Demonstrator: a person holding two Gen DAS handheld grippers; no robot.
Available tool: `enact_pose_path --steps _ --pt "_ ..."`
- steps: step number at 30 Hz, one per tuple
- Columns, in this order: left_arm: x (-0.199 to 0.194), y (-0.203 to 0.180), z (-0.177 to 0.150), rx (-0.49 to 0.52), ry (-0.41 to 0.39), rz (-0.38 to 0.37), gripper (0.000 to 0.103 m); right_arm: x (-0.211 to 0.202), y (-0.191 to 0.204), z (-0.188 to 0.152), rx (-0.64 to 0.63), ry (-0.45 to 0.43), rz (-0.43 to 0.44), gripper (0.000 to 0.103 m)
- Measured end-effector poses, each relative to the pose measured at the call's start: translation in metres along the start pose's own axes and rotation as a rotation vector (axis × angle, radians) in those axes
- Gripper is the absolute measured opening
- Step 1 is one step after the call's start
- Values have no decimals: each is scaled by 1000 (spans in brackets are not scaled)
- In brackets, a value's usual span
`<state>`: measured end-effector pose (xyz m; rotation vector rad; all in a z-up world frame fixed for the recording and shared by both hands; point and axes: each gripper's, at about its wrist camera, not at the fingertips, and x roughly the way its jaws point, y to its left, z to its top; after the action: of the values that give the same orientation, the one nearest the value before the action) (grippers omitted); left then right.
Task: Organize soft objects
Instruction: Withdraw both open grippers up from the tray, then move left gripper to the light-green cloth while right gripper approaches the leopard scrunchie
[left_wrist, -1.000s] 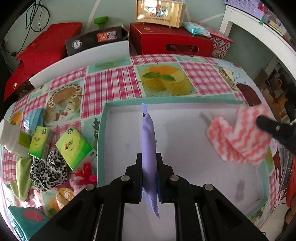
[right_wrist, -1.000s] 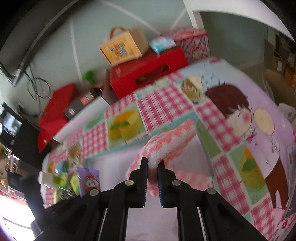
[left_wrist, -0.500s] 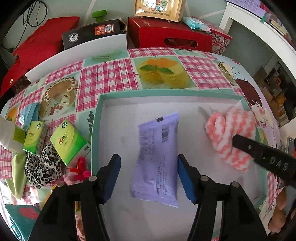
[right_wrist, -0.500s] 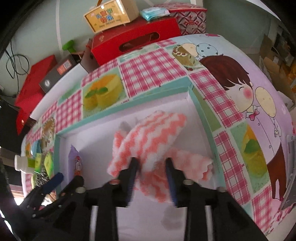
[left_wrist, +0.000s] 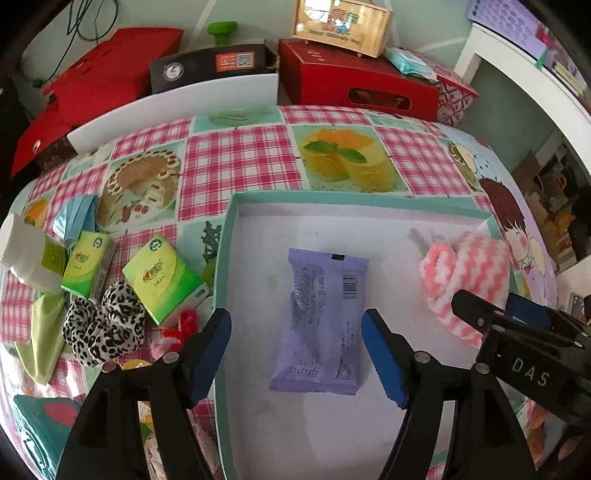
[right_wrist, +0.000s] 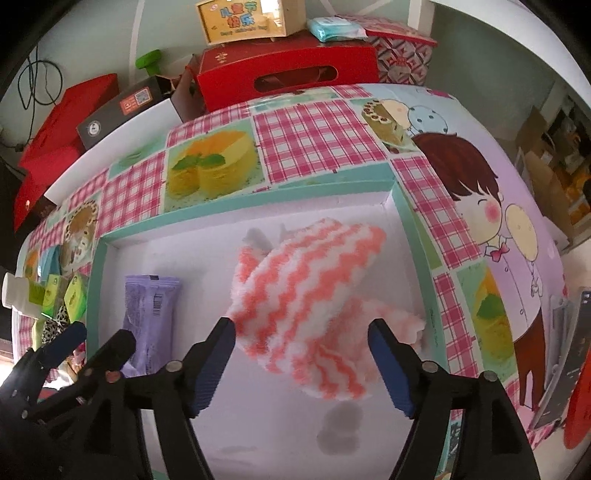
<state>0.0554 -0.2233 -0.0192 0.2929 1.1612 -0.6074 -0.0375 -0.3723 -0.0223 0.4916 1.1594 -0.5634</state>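
Note:
A teal-rimmed white box (left_wrist: 229, 236) lies on the table. A purple packet (left_wrist: 321, 321) lies flat inside it, between the wide-open jaws of my left gripper (left_wrist: 295, 350). It also shows in the right wrist view (right_wrist: 149, 317). A pink-and-white zigzag cloth (right_wrist: 306, 302) lies in the box's right part, also in the left wrist view (left_wrist: 469, 269). My right gripper (right_wrist: 301, 362) is open and empty just above the cloth.
Left of the box lie green tissue packs (left_wrist: 162, 277), a leopard scrunchie (left_wrist: 103, 325), a blue cloth (left_wrist: 74, 218), a green cloth (left_wrist: 40, 339) and red trinkets (left_wrist: 181, 328). Red boxes (left_wrist: 354, 85) and a white board (left_wrist: 177, 110) stand behind the table.
Both grippers opened. The left let the purple packet drop flat into the box. The right released the zigzag cloth into the box's right side.

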Motion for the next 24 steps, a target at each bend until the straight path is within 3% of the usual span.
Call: enact_pose_path --steps 5,9,12,24 --pt "-3 14 1 -45 -1 7 74 -3 5 0 -21 -16 -5 86" --pt "-7 27 4 -96 -4 -5 76 -5 8 1 -38 -37 -10 103" --pt "-10 36 4 -124 -7 -6 84 -10 10 2 -42 -57 -6 103" --pt "-28 70 5 -223 -41 -40 85 -23 15 2 -39 -98 28 103"
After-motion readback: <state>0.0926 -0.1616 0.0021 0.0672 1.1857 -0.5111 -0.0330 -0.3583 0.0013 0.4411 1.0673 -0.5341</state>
